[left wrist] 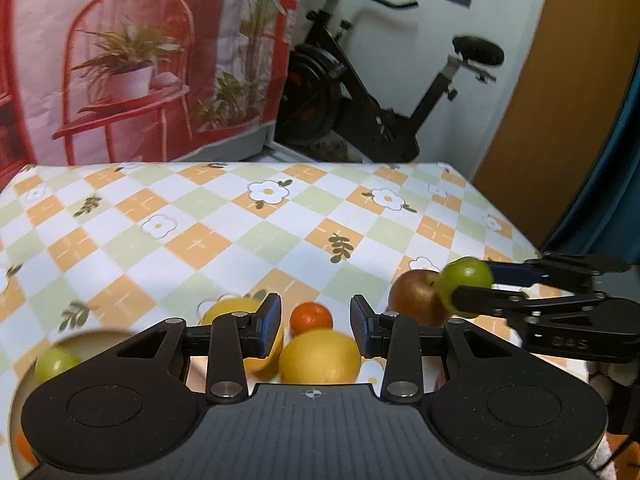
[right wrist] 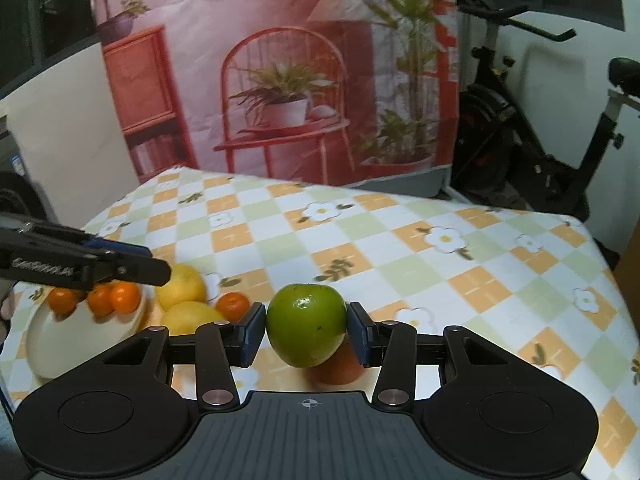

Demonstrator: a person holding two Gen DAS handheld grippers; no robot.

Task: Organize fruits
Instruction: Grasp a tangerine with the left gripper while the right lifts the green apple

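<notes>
**A green apple held up over the fruit table**

Left wrist view: the left gripper [left wrist: 316, 326] has nothing between its two blue pads, and they stand a little apart. Below it, on the checked tablecloth [left wrist: 200, 216], lie two yellow lemons [left wrist: 320, 356] side by side. A small orange [left wrist: 311, 317] sits just behind the lemons. A red apple [left wrist: 414, 294] sits to the right of the lemons. The right gripper [left wrist: 470, 286] comes in from the right side and squeezes a green apple [left wrist: 464, 280], up in front of the red apple. To the left of the lemons is a cream plate [left wrist: 24, 392] with another green fruit [left wrist: 54, 364] on it (mostly hidden by the gripper body).

Right wrist view: the right gripper [right wrist: 307, 330] has its pads pressed on both sides of the green apple [right wrist: 306, 324], which hangs above the tablecloth [right wrist: 400, 248]. The red apple [right wrist: 340, 368] peeks out just under the green apple, blurry. To the left of the green apple are the lemons [right wrist: 182, 286], the small orange [right wrist: 233, 306] and the plate [right wrist: 72, 340], which holds three more oranges [right wrist: 106, 298]. The left gripper [right wrist: 160, 268] hangs over the plate.
</notes>
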